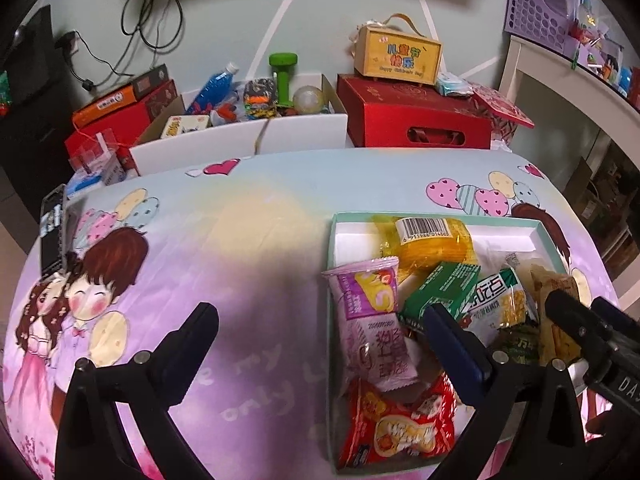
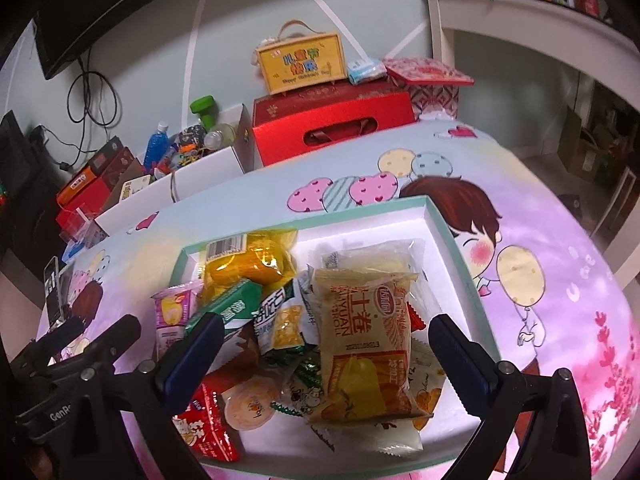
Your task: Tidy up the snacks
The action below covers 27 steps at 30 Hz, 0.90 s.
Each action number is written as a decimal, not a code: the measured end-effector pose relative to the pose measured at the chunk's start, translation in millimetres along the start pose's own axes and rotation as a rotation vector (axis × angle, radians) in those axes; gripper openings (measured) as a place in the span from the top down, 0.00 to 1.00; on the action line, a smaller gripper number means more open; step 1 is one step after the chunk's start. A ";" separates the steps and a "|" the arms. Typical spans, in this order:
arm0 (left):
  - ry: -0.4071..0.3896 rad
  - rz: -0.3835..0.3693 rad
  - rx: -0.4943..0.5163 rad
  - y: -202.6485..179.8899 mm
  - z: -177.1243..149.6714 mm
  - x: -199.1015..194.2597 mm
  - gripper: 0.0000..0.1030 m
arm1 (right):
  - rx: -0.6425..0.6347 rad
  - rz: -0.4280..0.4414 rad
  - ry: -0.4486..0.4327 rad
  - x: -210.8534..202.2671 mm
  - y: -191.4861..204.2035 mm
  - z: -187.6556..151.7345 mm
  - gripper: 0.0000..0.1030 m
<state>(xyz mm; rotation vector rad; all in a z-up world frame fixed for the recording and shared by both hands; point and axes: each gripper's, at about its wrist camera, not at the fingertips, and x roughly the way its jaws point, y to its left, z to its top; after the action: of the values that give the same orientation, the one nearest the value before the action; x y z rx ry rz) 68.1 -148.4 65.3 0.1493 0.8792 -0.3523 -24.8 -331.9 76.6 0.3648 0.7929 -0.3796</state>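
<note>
Just beyond both spread fingers (image 2: 460, 354), snacks (image 2: 360, 340) in tray (image 2: 452, 236).

Both grippers angled downward, side by side.
Left gripper (image 1: 320, 328) spread wide, holding nothing; right gripper (image 2: 326, 338) likewise wide open, empty.

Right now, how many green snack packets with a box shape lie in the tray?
1. The green box-shaped packet lies in the tray, at its left side, below the yellow packet. Others may hide under the pile.
</note>
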 end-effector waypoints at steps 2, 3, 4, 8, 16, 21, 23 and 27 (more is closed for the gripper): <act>-0.017 0.032 0.014 2.5 -5.2 -8.3 0.01 | -0.010 0.002 -0.008 -6.3 3.3 -2.9 0.00; -0.021 0.047 0.018 3.7 -7.4 -11.1 0.01 | -0.018 -0.001 -0.009 -8.9 5.0 -4.8 0.00; -0.022 0.062 0.021 5.4 -10.2 -14.0 0.01 | -0.026 -0.005 -0.010 -11.4 6.3 -7.2 0.00; -0.023 0.085 0.017 14.3 -25.1 -24.6 0.01 | -0.050 -0.017 -0.005 -21.4 9.4 -22.1 0.00; -0.004 0.141 -0.034 29.7 -62.3 -45.2 0.01 | -0.100 -0.013 -0.009 -44.7 15.3 -56.9 0.00; 0.014 0.181 -0.041 38.8 -89.8 -51.9 0.01 | -0.134 -0.007 -0.024 -55.3 20.2 -82.6 0.00; 0.010 0.189 -0.039 41.6 -101.6 -54.0 0.01 | -0.134 -0.004 -0.025 -56.2 20.1 -93.4 0.00; 0.017 0.231 -0.026 45.2 -117.8 -53.8 0.01 | -0.132 -0.015 -0.056 -54.7 20.7 -110.3 0.00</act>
<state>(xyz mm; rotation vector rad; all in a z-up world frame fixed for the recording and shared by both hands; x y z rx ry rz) -32.6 -61.5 31.8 0.2280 0.8730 -0.1245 -118.2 -253.6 49.4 0.2246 0.7622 -0.3477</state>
